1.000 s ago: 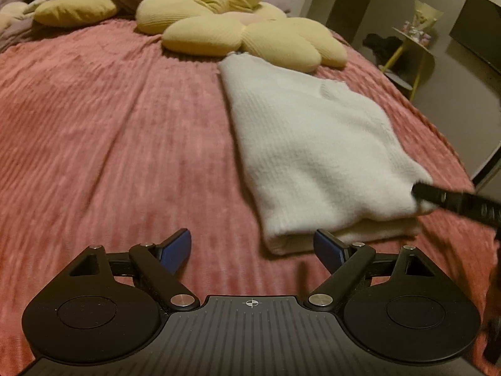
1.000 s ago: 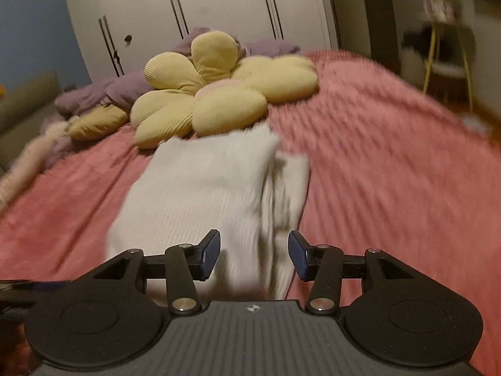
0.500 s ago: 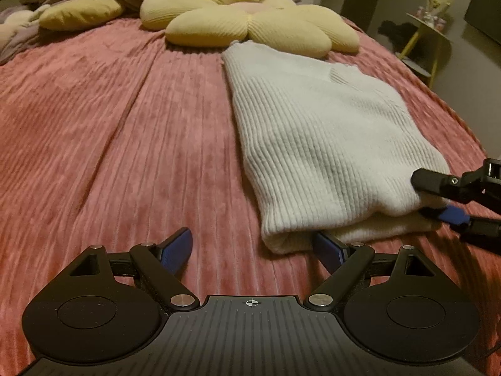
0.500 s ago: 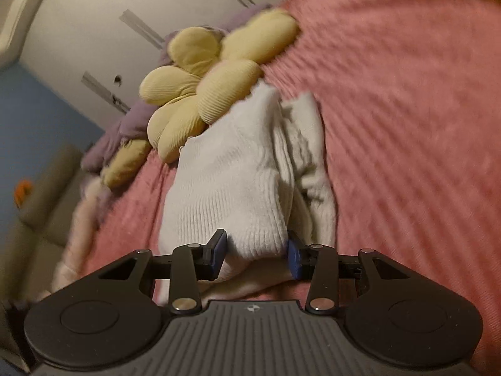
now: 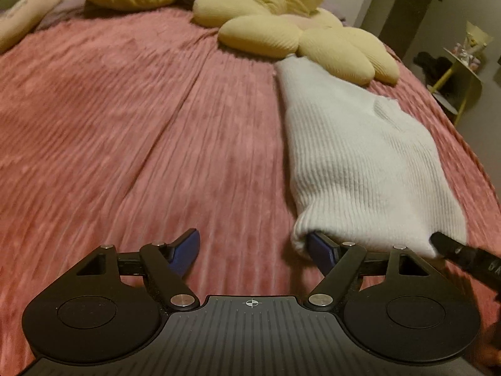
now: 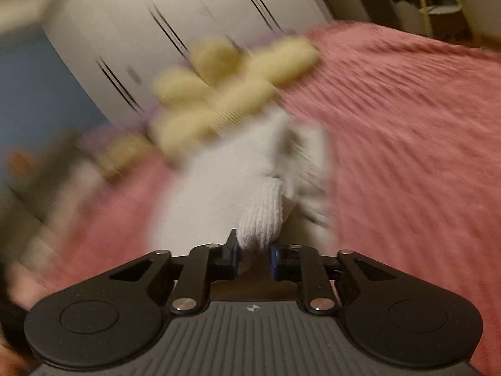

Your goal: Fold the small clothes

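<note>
I see a pink ribbed bedspread covering the bed, with a yellow flower-shaped cushion at its far end. A white ribbed knit sweater lies folded on the bedspread, its far end touching the cushion and its near edge close to both grippers. My left gripper sits low over the bedspread with its fingers spread wide; the right one is tucked against the sweater's near left corner. My right gripper is pinching a bunched fold of the sweater, though that view is heavily blurred.
</note>
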Motion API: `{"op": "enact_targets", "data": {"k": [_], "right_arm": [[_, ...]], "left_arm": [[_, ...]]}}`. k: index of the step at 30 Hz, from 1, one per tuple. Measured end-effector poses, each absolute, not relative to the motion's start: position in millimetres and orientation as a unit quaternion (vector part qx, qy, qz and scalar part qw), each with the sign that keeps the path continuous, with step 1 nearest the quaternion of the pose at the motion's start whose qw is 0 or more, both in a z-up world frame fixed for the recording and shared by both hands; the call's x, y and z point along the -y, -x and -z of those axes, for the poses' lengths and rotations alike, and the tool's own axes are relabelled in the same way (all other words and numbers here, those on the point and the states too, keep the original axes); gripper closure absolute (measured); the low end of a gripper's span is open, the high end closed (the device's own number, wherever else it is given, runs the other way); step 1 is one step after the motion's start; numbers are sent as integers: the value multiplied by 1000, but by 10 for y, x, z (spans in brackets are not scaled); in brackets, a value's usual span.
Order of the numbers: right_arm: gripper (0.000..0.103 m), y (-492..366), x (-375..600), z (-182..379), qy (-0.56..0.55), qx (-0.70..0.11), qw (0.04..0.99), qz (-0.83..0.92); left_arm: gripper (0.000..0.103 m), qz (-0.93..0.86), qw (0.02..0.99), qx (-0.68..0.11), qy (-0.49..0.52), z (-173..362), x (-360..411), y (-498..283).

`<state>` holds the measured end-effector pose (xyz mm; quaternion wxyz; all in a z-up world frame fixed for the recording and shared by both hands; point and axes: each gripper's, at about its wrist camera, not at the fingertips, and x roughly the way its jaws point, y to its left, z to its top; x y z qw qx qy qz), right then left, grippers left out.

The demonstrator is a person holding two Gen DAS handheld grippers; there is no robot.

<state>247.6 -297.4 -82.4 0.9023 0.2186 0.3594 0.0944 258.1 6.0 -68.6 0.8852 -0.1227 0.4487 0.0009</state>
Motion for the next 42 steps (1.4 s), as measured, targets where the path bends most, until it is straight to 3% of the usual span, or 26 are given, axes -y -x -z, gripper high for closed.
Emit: {"op": "enact_targets", "data": {"k": [1, 4, 6, 9, 10, 17, 23, 27, 33, 42], "right_arm": [[81, -2465, 2972, 860, -201, -368, 903, -93], [64, -2311, 3029, 707, -198, -331, 917, -97], [64, -2250, 3038, 593, -177, -304, 932, -84], [72, -2330, 2900, 452, -132, -279, 948, -70], [80, -2382, 2810, 419, -116, -278, 951, -74], [89, -2858, 2272, 489, -65, -308, 939, -139], [92, -2845, 2140, 956, -4, -352, 922, -160], [93, -2904, 2215, 788, -23, -364, 914, -175], [90, -3082, 2307, 509, 0, -301, 947, -114], [97, -3274, 2350, 864, 89, -324, 939, -72]], "left_arm": [[23, -2, 887, -446, 120, 664, -98, -2540], [23, -22, 901, -421, 99, 529, -204, -2432], [23, -18, 907, -408, 109, 424, -243, -2459], [22, -4, 909, -401, 110, 344, -137, -2640], [21, 5, 911, -397, 108, 328, -67, -2714], [20, 5, 903, -426, 54, 658, 324, -3194], [13, 22, 909, -415, 23, 872, 352, -3102], [19, 28, 910, -408, 61, 665, 235, -3114], [19, 27, 913, -405, 51, 605, 330, -3384], [9, 38, 898, -438, 20, 781, 417, -3587]]}}
